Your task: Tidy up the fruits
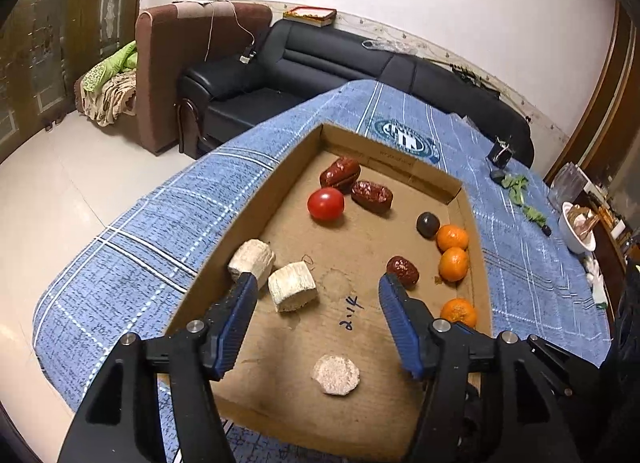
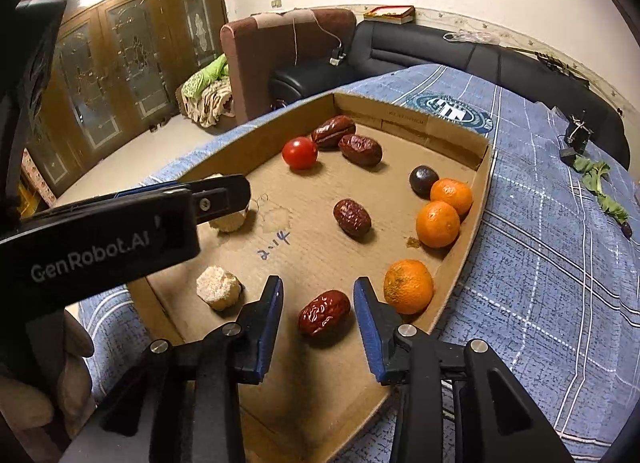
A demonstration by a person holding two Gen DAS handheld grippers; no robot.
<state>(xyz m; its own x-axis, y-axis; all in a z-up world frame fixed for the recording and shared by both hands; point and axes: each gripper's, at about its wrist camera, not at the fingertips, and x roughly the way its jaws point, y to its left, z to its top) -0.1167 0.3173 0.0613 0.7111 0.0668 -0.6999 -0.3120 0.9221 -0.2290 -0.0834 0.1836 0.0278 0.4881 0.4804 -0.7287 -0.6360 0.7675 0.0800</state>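
Note:
A shallow cardboard tray (image 1: pixel 280 167) (image 2: pixel 256 135) lies on a blue checked cloth. It holds a red tomato (image 1: pixel 325 204) (image 2: pixel 299 152), several red dates, three oranges along its right wall (image 1: pixel 452 238) (image 2: pixel 437 224), a dark round fruit (image 1: pixel 428 224) (image 2: pixel 423 180) and pale sugarcane chunks (image 1: pixel 292 292) (image 2: pixel 218 288). My left gripper (image 1: pixel 318 283) is open above the tray, with nothing between its jaws; its body shows in the right wrist view (image 2: pixel 120 231). My right gripper (image 2: pixel 318 287) is open with a red date (image 2: pixel 324 317) lying between its jaws on the tray floor.
A black sofa (image 1: pixel 320 59) and a brown armchair (image 1: pixel 180 59) stand behind the table. On the cloth to the right lie green leaves (image 1: pixel 522 193) (image 2: pixel 600 183), a small black object (image 1: pixel 500 153) and a white bowl (image 1: pixel 576 229).

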